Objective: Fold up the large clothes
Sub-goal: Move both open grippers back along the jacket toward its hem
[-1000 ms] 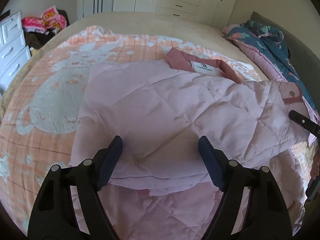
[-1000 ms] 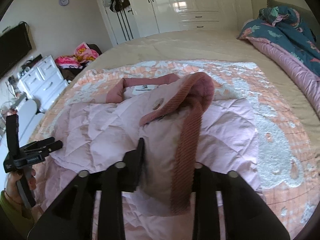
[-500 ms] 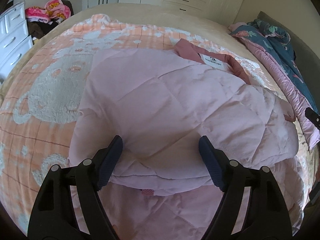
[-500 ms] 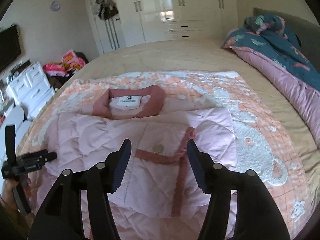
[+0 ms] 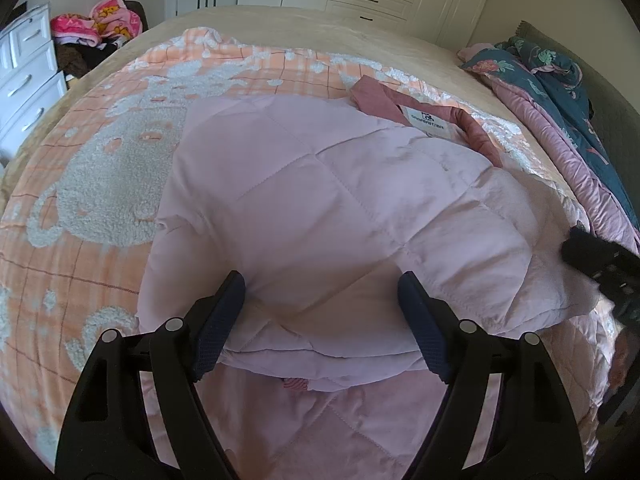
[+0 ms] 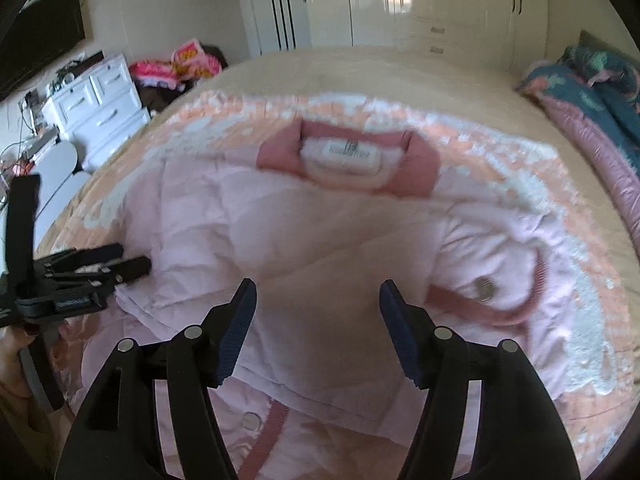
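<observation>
My pale pink quilted jacket (image 5: 328, 216) lies folded, dusty-rose collar (image 6: 416, 168) far; left gripper (image 5: 320, 312) spread, right gripper (image 6: 318, 320) opening, both empty.

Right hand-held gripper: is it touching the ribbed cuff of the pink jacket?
Apart. The right wrist view shows the right hand-held gripper, jaws opening with nothing clamped, while the ribbed cuff lies well to its right.

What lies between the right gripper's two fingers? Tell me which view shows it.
Only the pale pink quilted jacket, lying flat on the peach-and-white fleece blanket. The right gripper is opening with nothing pinched, as the right wrist view shows.
</observation>
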`<action>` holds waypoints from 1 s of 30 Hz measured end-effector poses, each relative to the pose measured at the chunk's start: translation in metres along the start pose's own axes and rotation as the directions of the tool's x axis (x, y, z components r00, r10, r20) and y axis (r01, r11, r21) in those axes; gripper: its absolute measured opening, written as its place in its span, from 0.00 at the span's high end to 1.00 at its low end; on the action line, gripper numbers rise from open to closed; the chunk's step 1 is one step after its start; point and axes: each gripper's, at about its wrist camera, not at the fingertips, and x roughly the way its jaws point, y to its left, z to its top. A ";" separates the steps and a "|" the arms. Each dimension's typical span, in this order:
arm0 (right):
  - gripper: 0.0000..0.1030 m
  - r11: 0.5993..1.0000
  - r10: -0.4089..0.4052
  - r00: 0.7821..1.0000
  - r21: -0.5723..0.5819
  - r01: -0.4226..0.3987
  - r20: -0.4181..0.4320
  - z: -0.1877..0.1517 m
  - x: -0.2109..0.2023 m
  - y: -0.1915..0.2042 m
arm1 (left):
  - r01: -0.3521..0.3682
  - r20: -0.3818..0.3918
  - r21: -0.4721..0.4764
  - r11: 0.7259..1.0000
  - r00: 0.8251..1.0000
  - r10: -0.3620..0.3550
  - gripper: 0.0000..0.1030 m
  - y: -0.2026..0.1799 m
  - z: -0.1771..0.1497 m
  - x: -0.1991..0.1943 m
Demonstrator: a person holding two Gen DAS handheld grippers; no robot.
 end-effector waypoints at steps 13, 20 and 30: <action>0.30 0.995 0.030 0.999 0.092 -0.025 -0.045 -0.016 0.025 -0.012 | -0.004 -0.007 0.002 1.000 1.000 0.004 0.30 -0.003 0.000 -0.003; 0.23 0.993 0.063 0.998 0.096 -0.062 -0.009 -0.015 0.004 -0.007 | -0.002 -0.011 -0.001 1.000 1.000 0.002 0.28 -0.004 0.000 -0.006; 0.10 0.987 0.103 0.992 0.113 -0.110 0.069 -0.012 -0.030 0.000 | 0.020 -0.023 0.005 1.000 1.000 -0.020 0.14 -0.012 0.004 -0.025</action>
